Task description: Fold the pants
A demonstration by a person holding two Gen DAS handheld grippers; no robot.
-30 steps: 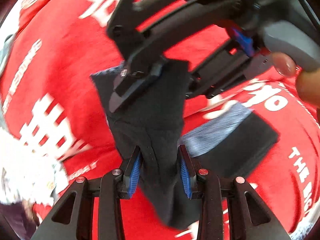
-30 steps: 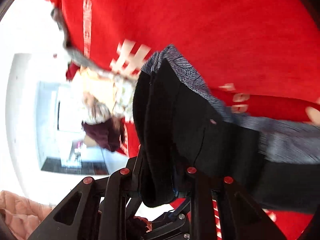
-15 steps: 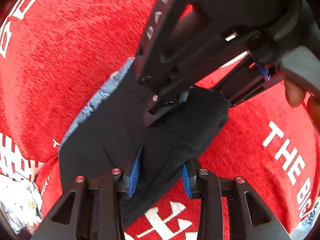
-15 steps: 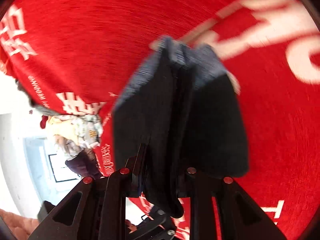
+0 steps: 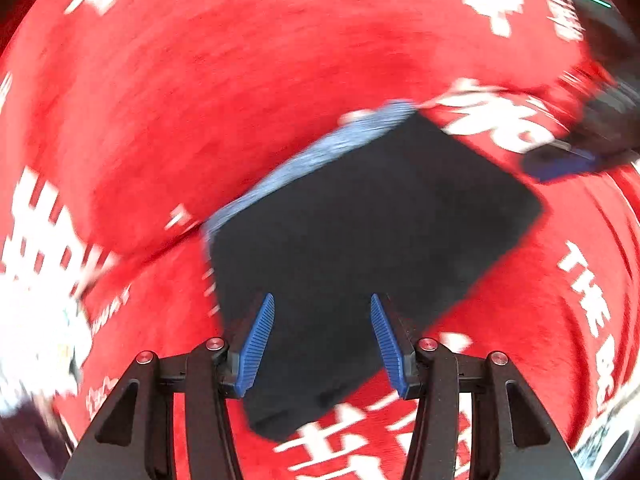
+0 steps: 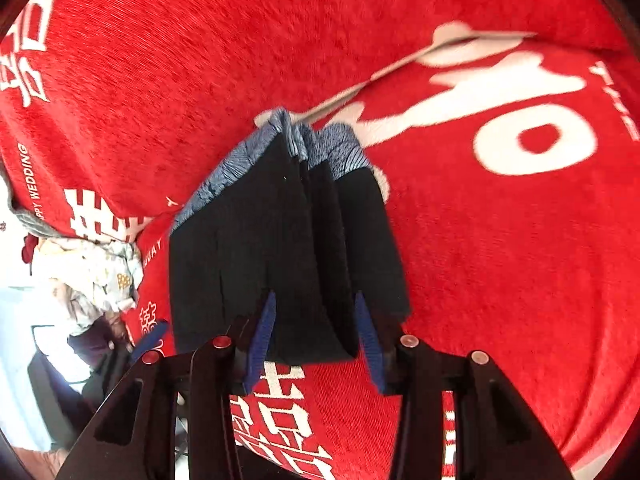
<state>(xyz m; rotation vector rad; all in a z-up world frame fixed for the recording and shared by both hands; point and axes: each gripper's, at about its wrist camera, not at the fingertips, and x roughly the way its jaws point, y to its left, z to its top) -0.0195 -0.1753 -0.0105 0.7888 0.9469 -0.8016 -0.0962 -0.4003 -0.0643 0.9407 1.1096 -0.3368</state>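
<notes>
The black pants (image 5: 360, 240) with a blue-grey waistband (image 5: 320, 152) lie folded into a flat square on the red cloth. My left gripper (image 5: 322, 340) is open, its blue pads apart just above the bundle's near edge. In the right wrist view the folded pants (image 6: 288, 248) show stacked layers, waistband (image 6: 320, 144) at the far end. My right gripper (image 6: 314, 340) is open around the near end of the stack, not pinching it. The right gripper's tip (image 5: 560, 160) shows at the left wrist view's right edge.
A red cloth with white lettering (image 6: 500, 240) covers the whole surface. A pile of light patterned laundry (image 6: 92, 272) lies at the cloth's left edge; it also shows blurred in the left wrist view (image 5: 36, 320).
Both grippers have opened and let go of the pants. The folded bundle now lies flat on the red cloth. The right gripper has pulled away from in front of the left camera.
</notes>
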